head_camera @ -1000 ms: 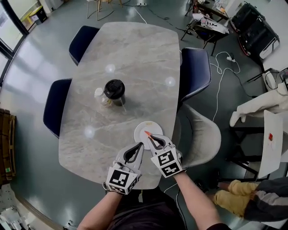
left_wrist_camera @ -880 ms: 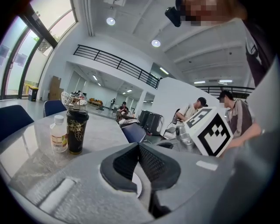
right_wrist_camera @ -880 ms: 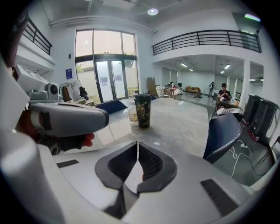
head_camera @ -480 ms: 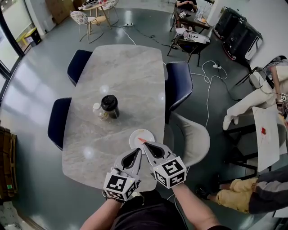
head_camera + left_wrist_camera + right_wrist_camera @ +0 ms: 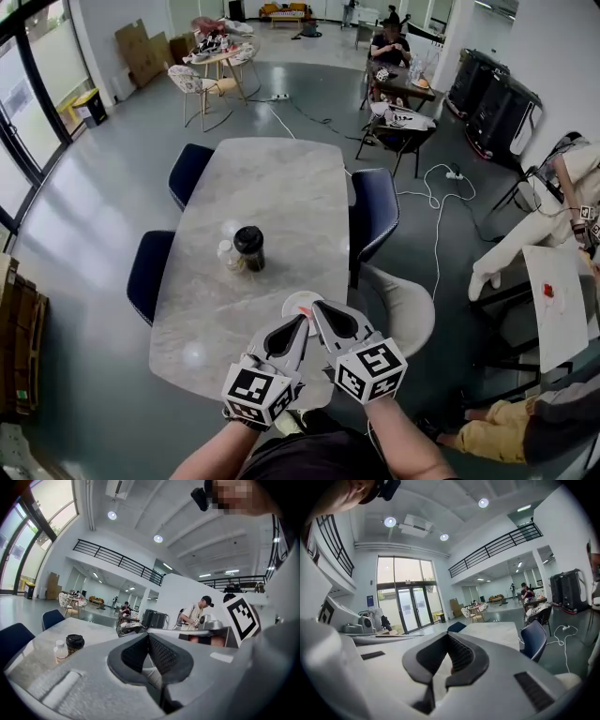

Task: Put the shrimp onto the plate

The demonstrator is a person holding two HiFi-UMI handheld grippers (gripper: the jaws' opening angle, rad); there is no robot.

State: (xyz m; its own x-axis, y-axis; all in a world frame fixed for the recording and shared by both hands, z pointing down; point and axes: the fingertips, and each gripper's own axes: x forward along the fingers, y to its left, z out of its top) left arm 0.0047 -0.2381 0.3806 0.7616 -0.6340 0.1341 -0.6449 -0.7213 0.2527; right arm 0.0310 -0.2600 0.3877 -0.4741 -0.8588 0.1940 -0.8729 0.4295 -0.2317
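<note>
The head view is looking steeply down from high above the near end of the table (image 5: pixel 253 197), taking in its whole length. The left gripper view is skimming low and close toward the far end, sharing the cup (image 5: pixel 75 642) at left. The right gripper view is facing much the same way, catching the right-hand blue chair (image 5: pixel 534 639).

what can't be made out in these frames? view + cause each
- shrimp: head view, just an orange speck by the gripper tips; too small to tell if it rests on the plate.
- plate: head view, near part covered by left gripper and right gripper.
- small bottle: label too small, head and left gripper views.
</note>
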